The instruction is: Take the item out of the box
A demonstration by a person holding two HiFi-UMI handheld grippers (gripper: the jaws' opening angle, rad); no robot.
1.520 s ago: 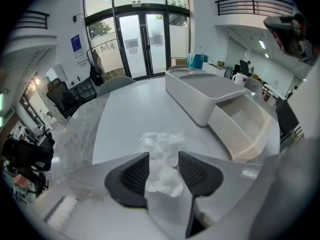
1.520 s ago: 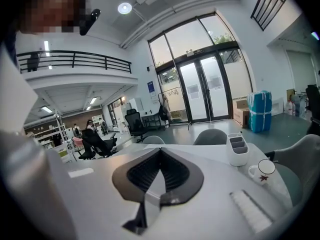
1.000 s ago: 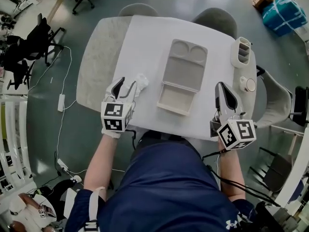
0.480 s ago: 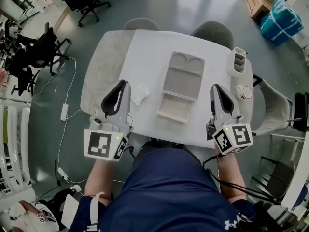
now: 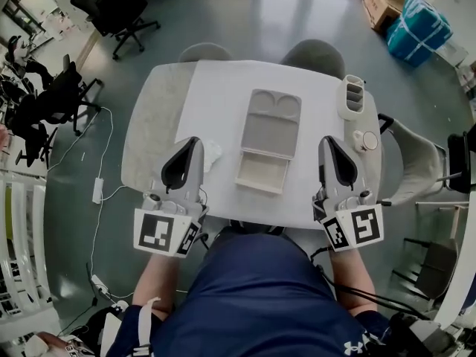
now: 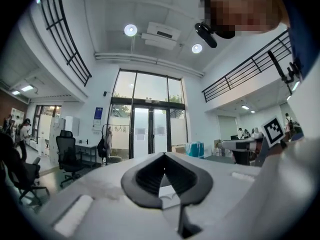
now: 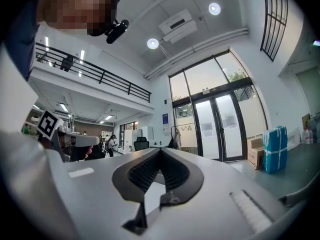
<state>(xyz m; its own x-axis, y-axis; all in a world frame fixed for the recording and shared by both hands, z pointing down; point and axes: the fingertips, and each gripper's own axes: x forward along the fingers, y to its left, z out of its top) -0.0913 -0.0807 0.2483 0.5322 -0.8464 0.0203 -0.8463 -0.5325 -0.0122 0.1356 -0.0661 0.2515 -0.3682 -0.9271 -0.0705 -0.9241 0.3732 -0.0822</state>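
- Left tool [image 5: 190, 146]: a second ago it is seen with jaws spread at the white item [image 5: 211, 155]; now it is drawn back toward the near tabletop [image 5: 223, 88] edge, jaws clenched together, nothing between them.
- The item is left lying on the tabletop, out of the box [image 5: 268, 141], at the box's 9 o'clock and just beside the left tool's tips, at their 3 o'clock. No contact between tool and item is noted.
- Right tool [image 5: 327, 144]: held at the box's 4 o'clock, in much the same place as before, jaws pressed together and empty.
- Meaning for the task: the item is judged to be already removed and set down; the release looks complete, and little or nothing is thought to remain.
- Box: laid open and flat, with a lid half with two round recesses at 12 o'clock and a shallow tray half at 6 o'clock. Both halves are seen bare.
- Item: small, white, crumpled and irregular in outline; judged soft and light, like wrapping or tissue. Its exact kind cannot be told at this size.
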